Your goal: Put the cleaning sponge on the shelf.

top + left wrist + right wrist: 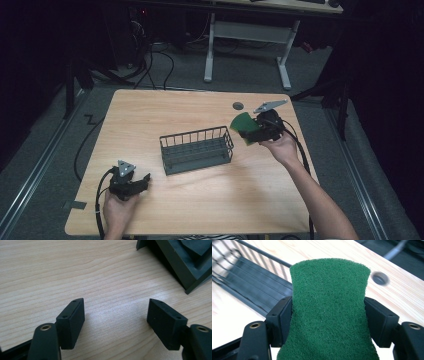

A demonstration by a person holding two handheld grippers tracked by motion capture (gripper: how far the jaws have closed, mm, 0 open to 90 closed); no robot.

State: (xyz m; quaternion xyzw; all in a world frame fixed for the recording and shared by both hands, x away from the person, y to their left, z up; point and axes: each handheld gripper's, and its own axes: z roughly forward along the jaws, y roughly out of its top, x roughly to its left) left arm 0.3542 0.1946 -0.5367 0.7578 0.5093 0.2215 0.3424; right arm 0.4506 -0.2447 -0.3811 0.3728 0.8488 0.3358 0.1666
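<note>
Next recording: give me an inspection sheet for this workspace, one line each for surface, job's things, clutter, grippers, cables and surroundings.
Surface: light wooden table, with a round grommet hole near the far edge.
Job's things: green scouring pad squeezed between the right gripper's jaws, lifted off the table beside the dark wire basket, which stands mid-table with nothing seen inside.
Clutter: nothing seen.
Grippers: right gripper shut on the pad; left gripper open, jaws apart over bare wood, low at the near left.
Cables: one black cable trails from the left gripper, another from the right along the forearm.
Surroundings: dim room, white desk frame beyond, floor cables.
</note>
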